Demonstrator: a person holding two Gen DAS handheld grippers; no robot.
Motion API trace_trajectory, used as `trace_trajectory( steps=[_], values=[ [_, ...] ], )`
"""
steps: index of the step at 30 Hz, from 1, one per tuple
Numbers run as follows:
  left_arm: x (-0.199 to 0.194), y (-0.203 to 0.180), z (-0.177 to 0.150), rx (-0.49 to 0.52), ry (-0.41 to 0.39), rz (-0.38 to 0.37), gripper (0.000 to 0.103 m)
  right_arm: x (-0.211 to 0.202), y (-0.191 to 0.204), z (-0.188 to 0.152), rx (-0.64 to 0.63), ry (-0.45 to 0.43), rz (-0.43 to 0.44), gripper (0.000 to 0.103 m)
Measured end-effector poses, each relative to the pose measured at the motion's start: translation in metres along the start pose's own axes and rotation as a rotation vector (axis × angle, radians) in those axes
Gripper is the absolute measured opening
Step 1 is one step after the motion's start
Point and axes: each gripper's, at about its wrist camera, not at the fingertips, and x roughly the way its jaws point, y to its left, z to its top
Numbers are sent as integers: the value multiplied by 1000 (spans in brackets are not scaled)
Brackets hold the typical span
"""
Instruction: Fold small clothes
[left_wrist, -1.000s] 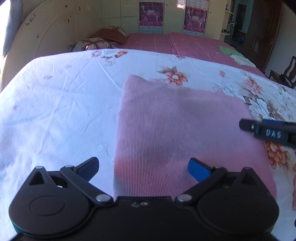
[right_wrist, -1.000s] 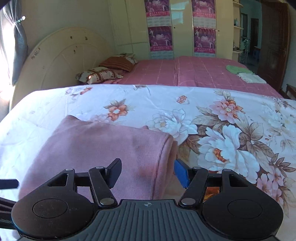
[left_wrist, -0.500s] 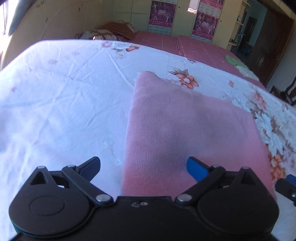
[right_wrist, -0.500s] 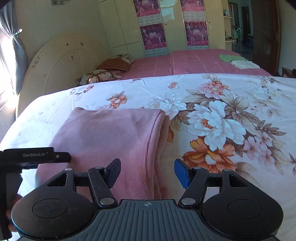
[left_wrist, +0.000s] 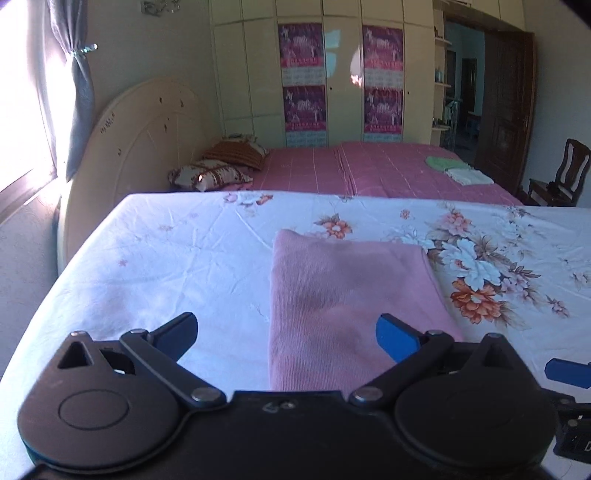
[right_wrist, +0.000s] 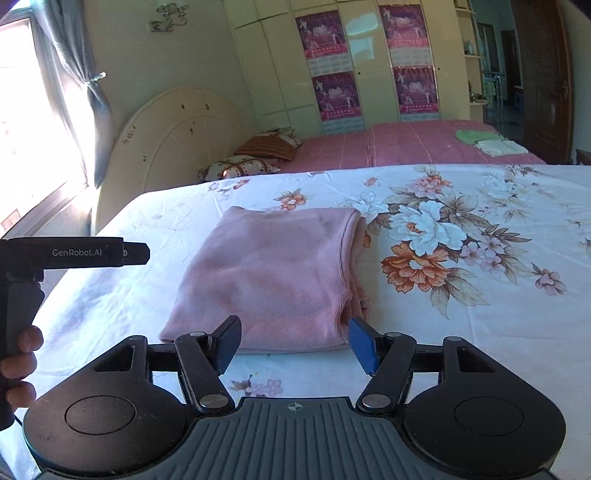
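A pink knit garment (left_wrist: 347, 295) lies folded into a flat rectangle on the floral bedsheet (left_wrist: 166, 266); it also shows in the right wrist view (right_wrist: 273, 277). My left gripper (left_wrist: 286, 334) is open and empty, held above the garment's near edge. My right gripper (right_wrist: 295, 343) is open and empty, just short of the garment's near edge. The left gripper's body (right_wrist: 74, 253) shows at the left of the right wrist view, held in a hand. A blue fingertip of the right gripper (left_wrist: 567, 373) shows at the lower right of the left wrist view.
Beyond this bed stands a second bed with a pink cover (left_wrist: 388, 170), pillows (left_wrist: 210, 173) and folded green and white cloths (left_wrist: 458, 170). A cream headboard (right_wrist: 177, 147) and window are to the left. A wooden chair (left_wrist: 557, 177) stands at the far right.
Both grippers have pulled back and risen away from the garment. More of the room and the whole folded garment have come into view. Both stay open.
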Motion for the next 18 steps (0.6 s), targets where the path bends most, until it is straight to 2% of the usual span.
trace_trajectory(
  steps=[3,4,5,7,9,12,13,18],
  values=[
    [-42,-11,-16,-5,-36,25,103,-29,5,-14,-31,11,33,64],
    [-56,-16,-23,1,-53,38,103,-39,7,-20,-45,14,45,67],
    [-68,-21,-31,9,-65,52,103,-51,9,-26,-61,12,58,78],
    [-92,-31,-46,30,-59,65,103,-77,13,-39,-103,-5,75,89],
    [-114,-37,-60,23,-32,57,103,-107,16,-50,-134,-26,77,89],
    [-150,-40,-82,-40,-20,57,103,-152,20,-59,-137,-63,26,94],
    [-160,-42,-87,-51,-16,64,103,-164,22,-61,-133,-75,5,103],
    [-199,-50,-106,-47,7,114,103,-218,31,-70,-120,-141,-43,103]
  ],
)
